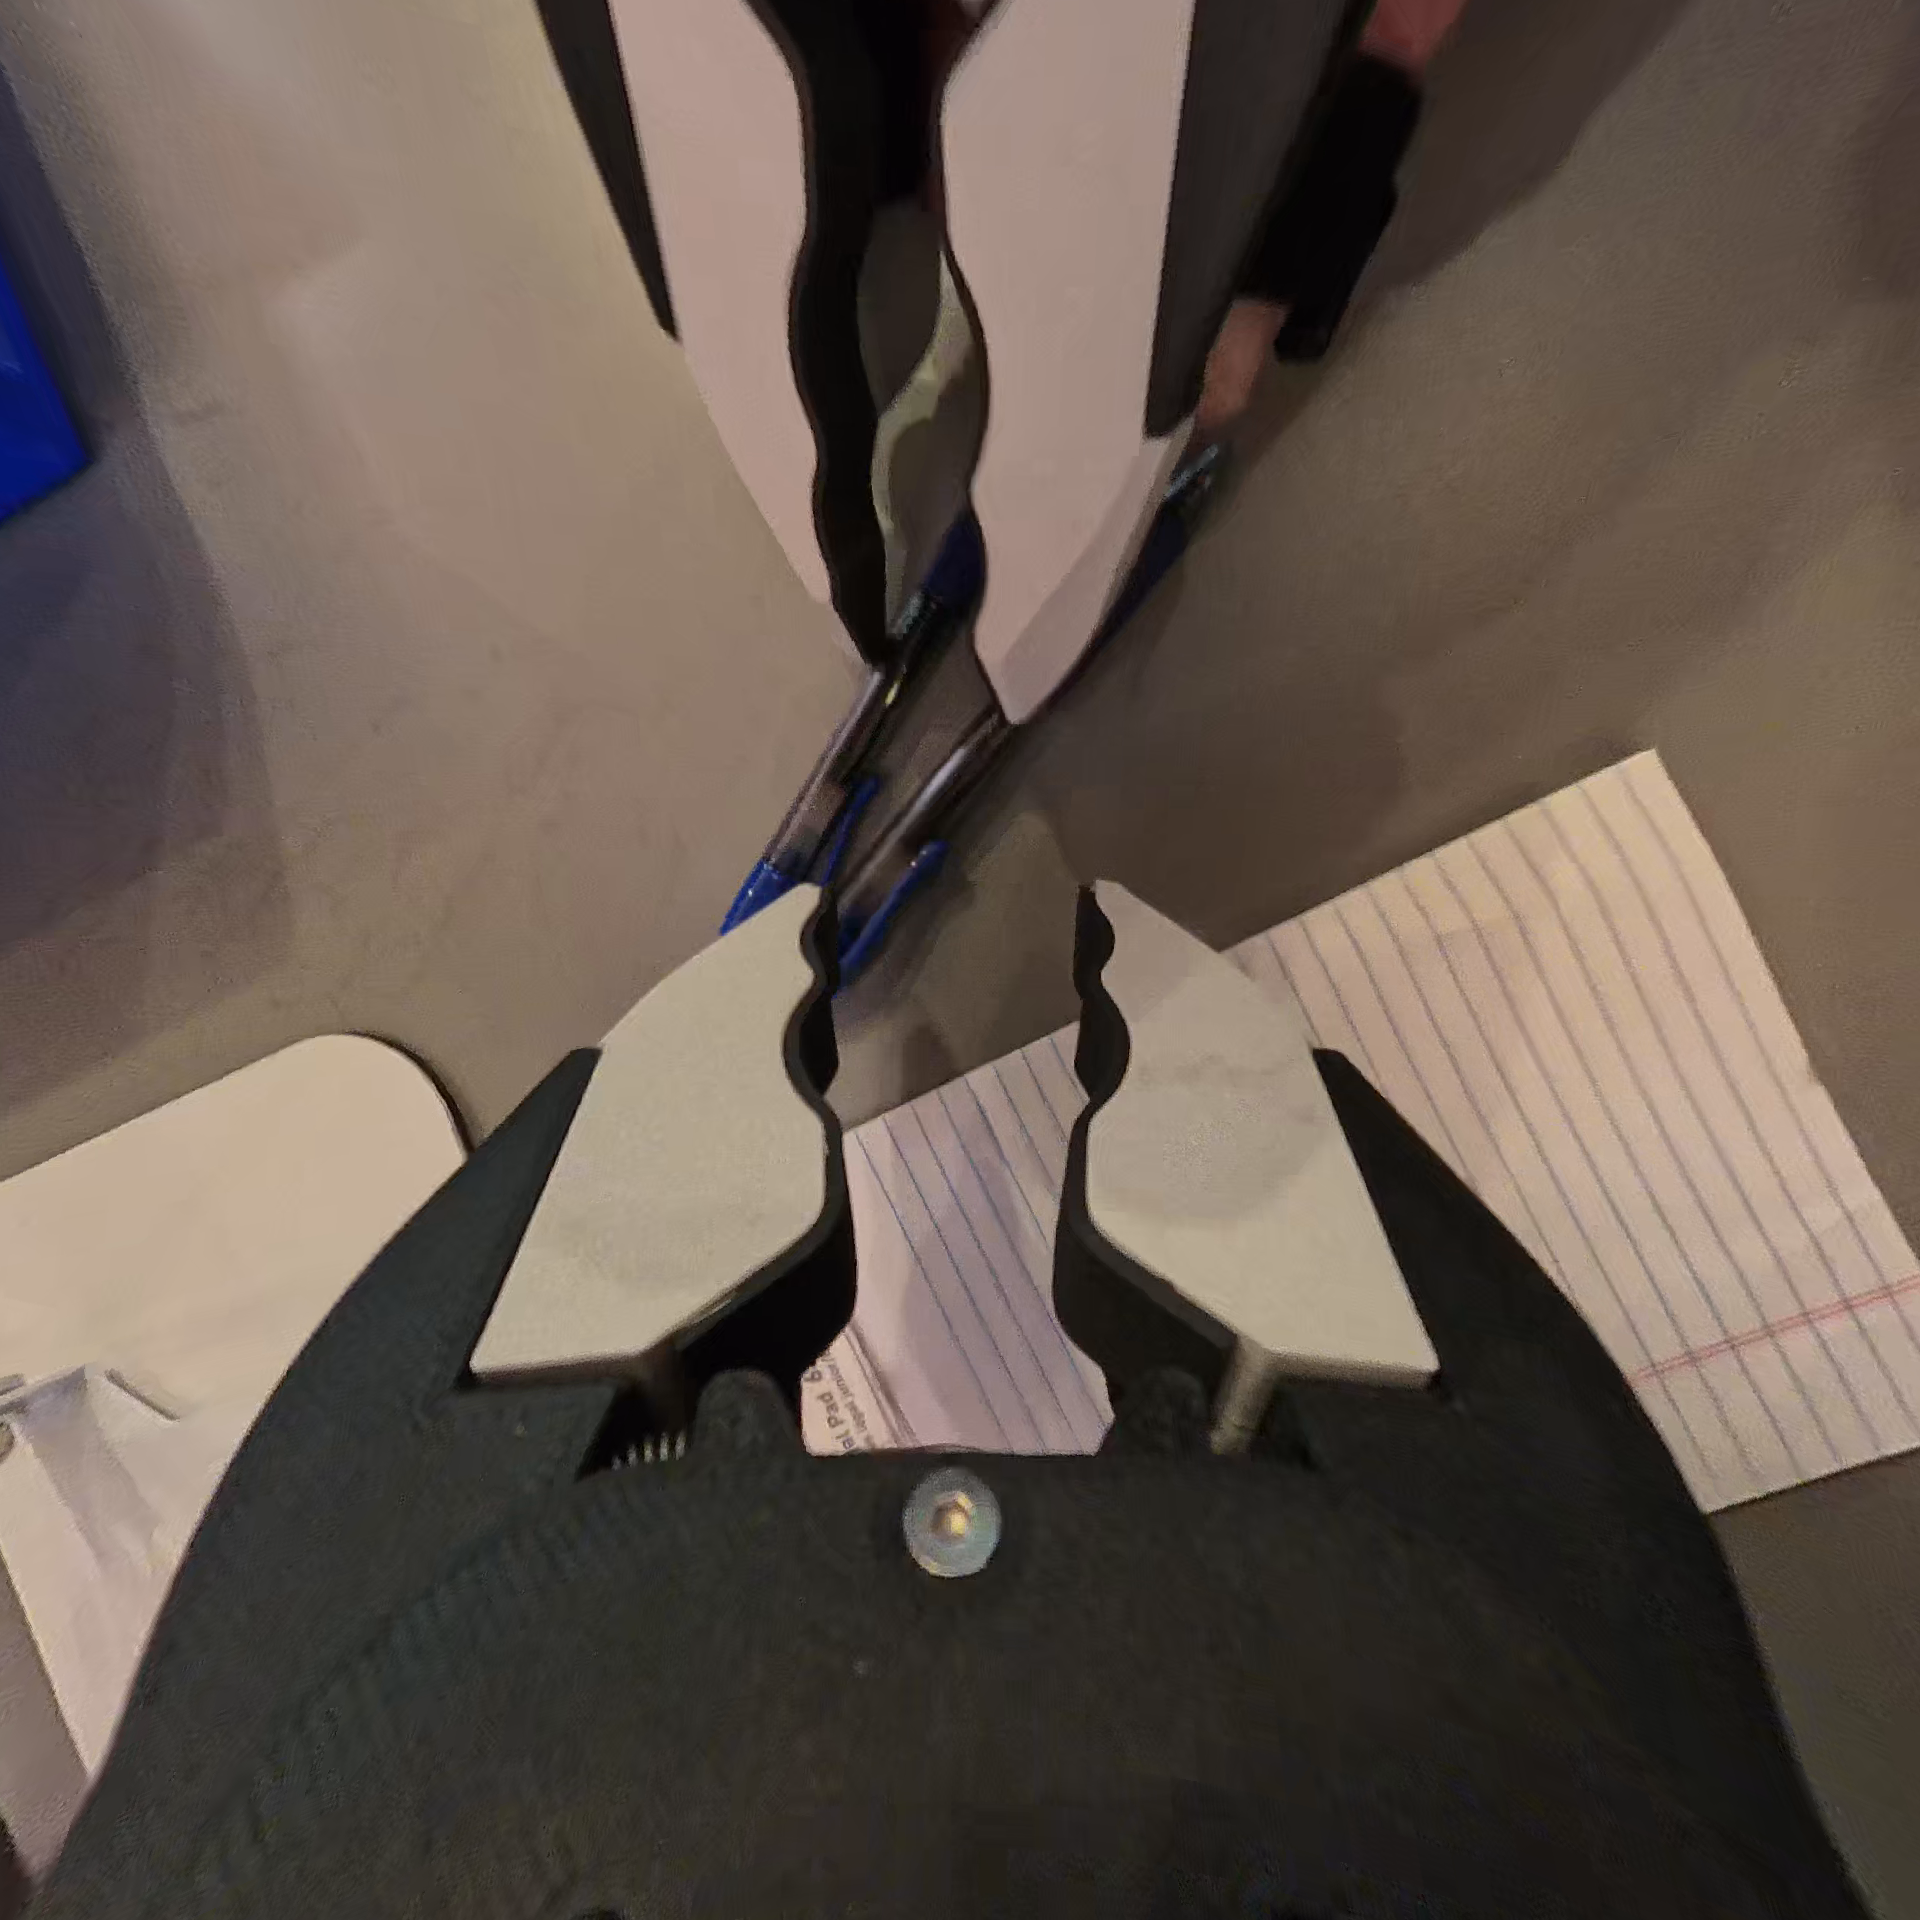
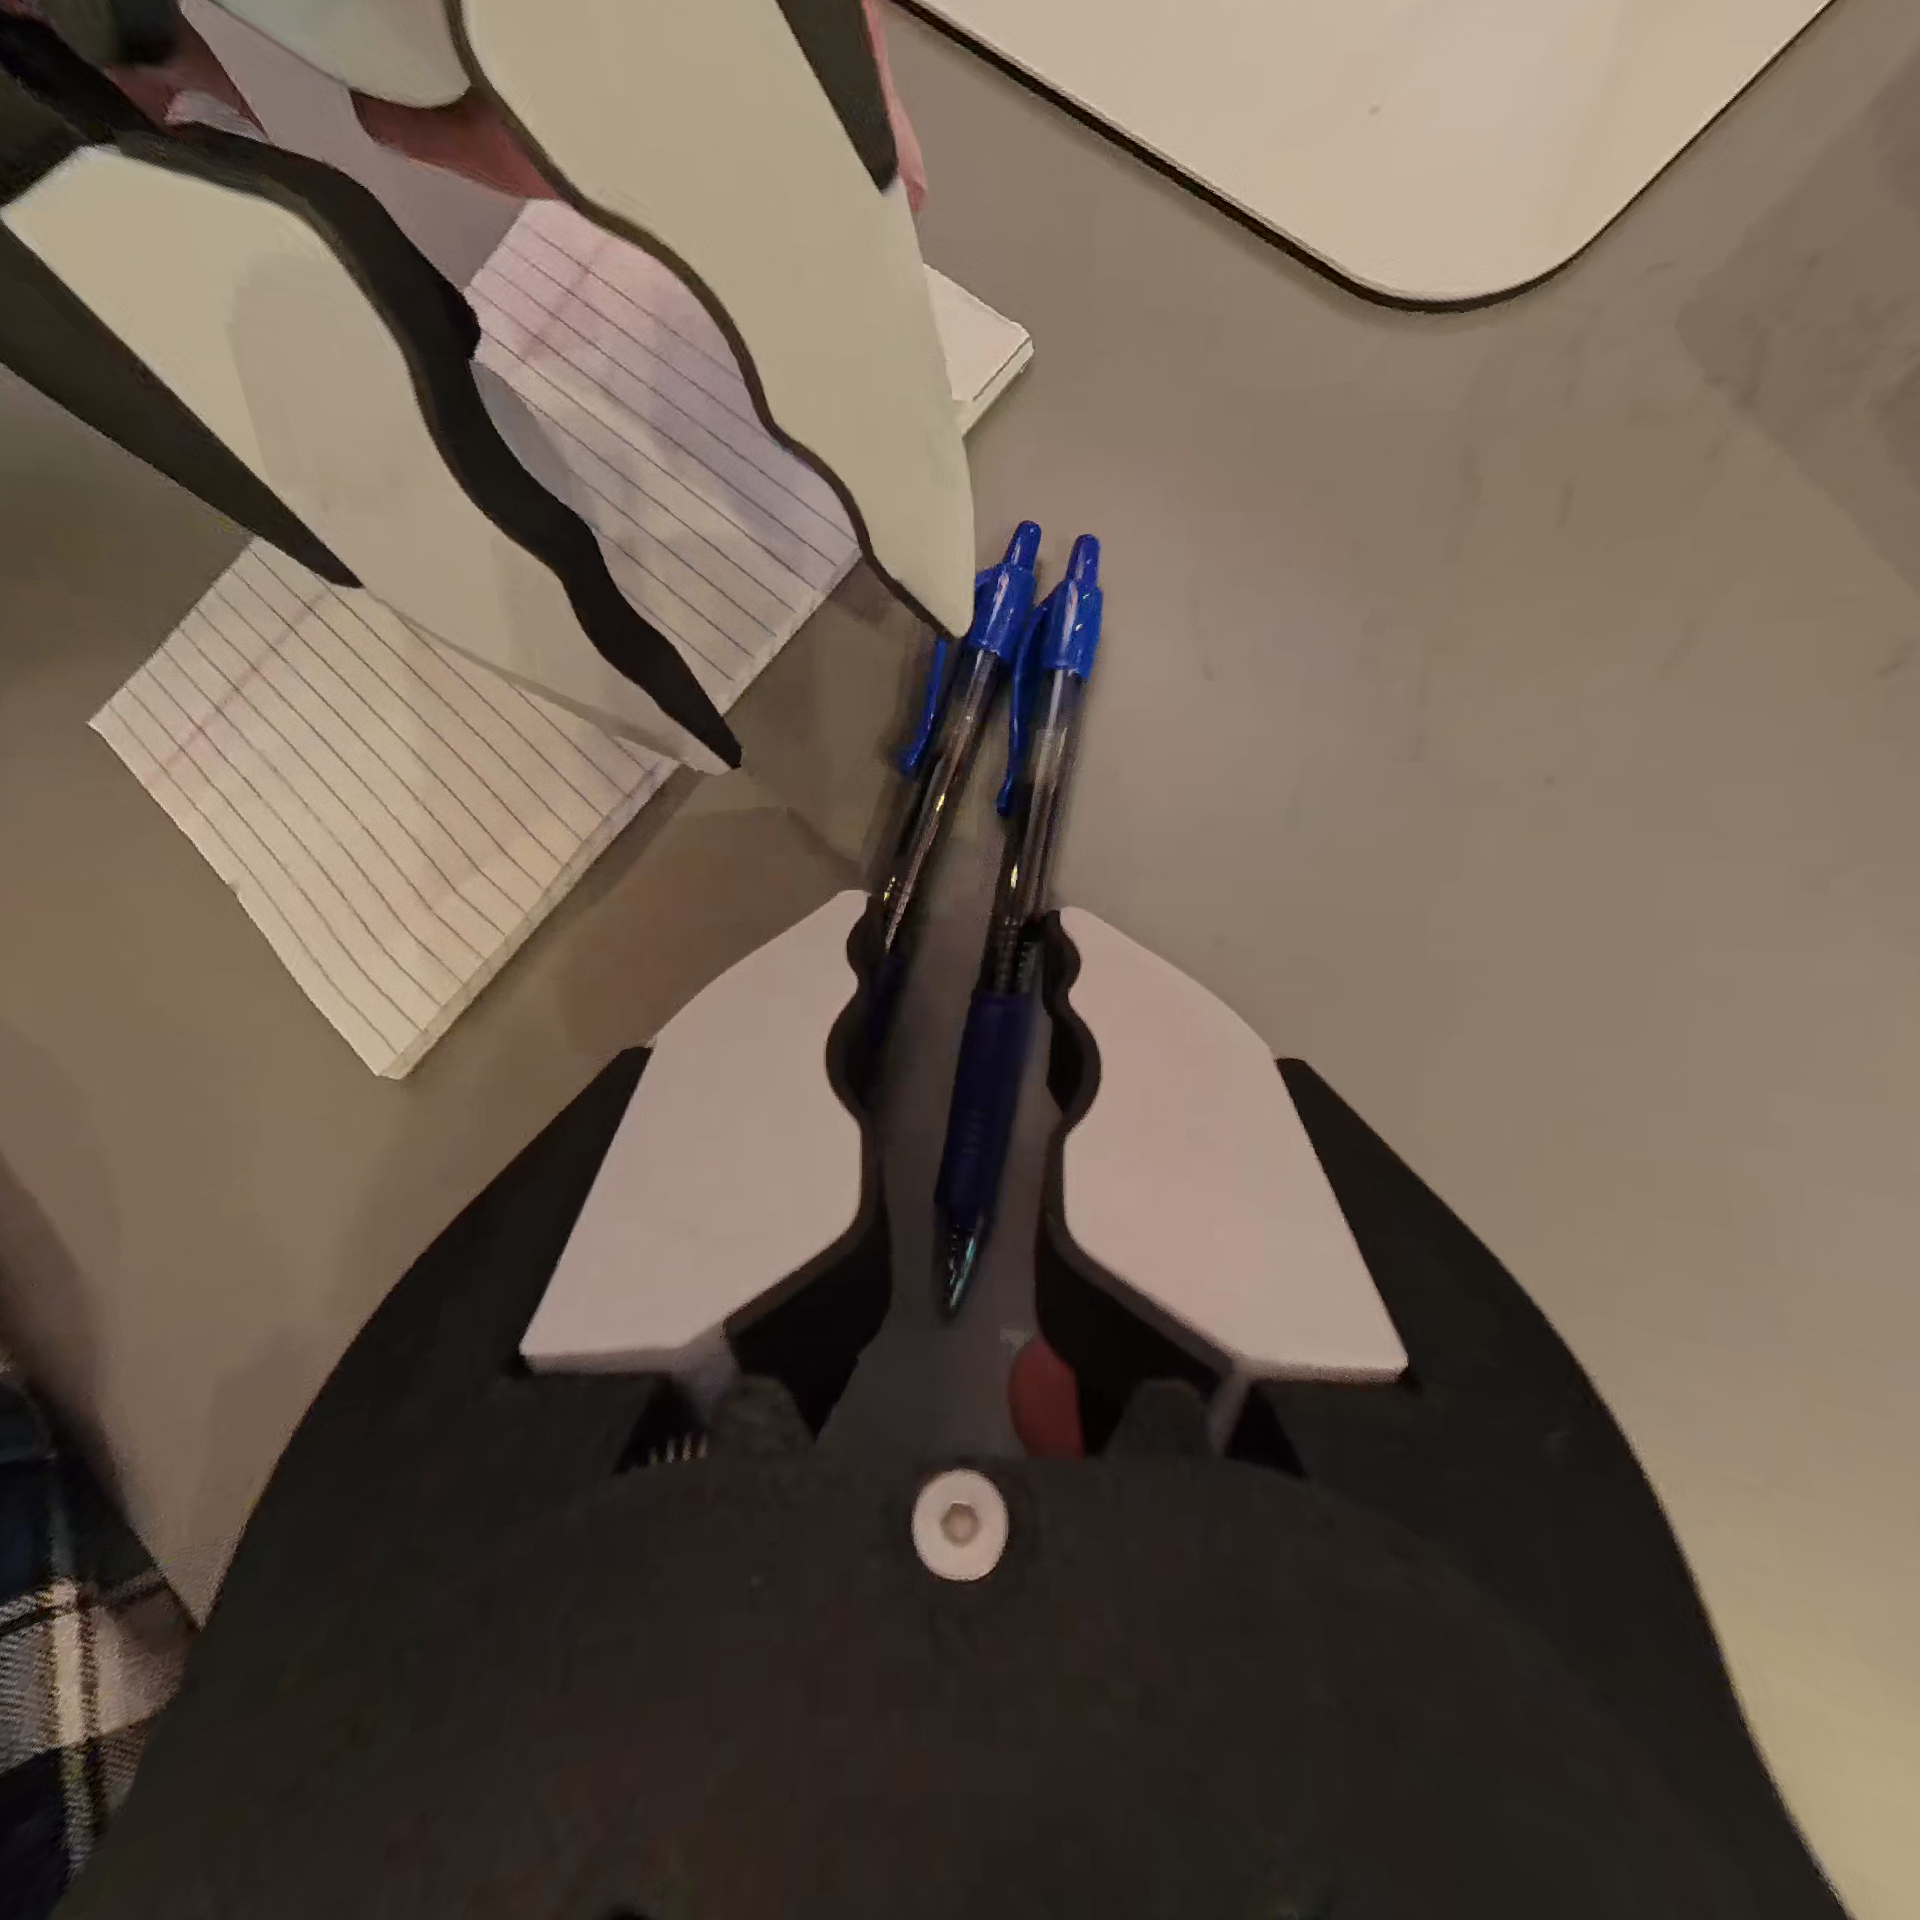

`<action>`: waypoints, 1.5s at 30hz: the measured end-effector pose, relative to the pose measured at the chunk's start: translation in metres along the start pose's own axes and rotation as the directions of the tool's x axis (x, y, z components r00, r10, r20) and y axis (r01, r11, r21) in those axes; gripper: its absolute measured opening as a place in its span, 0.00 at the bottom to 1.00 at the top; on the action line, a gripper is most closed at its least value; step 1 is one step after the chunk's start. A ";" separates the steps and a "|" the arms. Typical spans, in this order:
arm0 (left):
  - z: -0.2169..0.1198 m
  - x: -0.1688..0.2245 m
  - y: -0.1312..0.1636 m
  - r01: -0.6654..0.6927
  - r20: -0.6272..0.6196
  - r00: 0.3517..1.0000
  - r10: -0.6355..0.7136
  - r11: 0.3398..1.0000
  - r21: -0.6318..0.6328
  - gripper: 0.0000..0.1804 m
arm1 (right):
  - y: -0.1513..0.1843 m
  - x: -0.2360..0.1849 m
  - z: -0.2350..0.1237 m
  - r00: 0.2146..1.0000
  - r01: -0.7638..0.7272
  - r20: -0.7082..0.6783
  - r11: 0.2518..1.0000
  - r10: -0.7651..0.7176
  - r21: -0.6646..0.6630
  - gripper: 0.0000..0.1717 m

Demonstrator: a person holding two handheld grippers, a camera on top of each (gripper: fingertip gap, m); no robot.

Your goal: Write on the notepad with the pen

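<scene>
grey table (image 2: pixel 1455 727), two blue pens (image 2: pixel 1029 727) between right tongs (image 2: pixel 961 914), lined notepad (image 2: pixel 395 810)

Two blue pens (image 2: pixel 977 727) (image 2: pixel 1049 748) lie side by side on one grey bench (image 2: pixel 1455 727). One lined notepad (image 2: pixel 395 790). One white board (image 2: pixel 1403 125). Two grippers (image 1: pixel 951 914) (image 2: pixel 956 914). One blue panel (image 1: pixel 31 395).

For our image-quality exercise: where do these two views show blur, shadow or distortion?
Left wrist view: pens and right tool smeared by blur, notepad rulings bowed. Right wrist view: pens crisper, left tool casts a soft shadow on the table beside the notepad.
</scene>
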State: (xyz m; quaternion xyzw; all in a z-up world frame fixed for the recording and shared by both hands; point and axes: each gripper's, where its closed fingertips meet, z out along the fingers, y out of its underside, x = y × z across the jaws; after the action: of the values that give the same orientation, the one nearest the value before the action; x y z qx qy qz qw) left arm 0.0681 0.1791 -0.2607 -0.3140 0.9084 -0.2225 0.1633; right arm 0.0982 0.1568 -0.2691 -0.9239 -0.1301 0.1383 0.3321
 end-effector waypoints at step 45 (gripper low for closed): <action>-0.061 -0.028 -0.084 0.480 -0.267 0.869 -0.417 0.573 0.664 0.07 | -0.065 -0.026 -0.052 0.958 -0.053 0.272 0.876 -0.091 0.480 0.06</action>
State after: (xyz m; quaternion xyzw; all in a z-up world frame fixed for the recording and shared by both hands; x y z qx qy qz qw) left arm 0.1038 0.1563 -0.1616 -0.4360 0.6460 -0.6022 0.1731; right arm 0.0825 0.1664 -0.1844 -0.7806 -0.1474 0.2953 0.5307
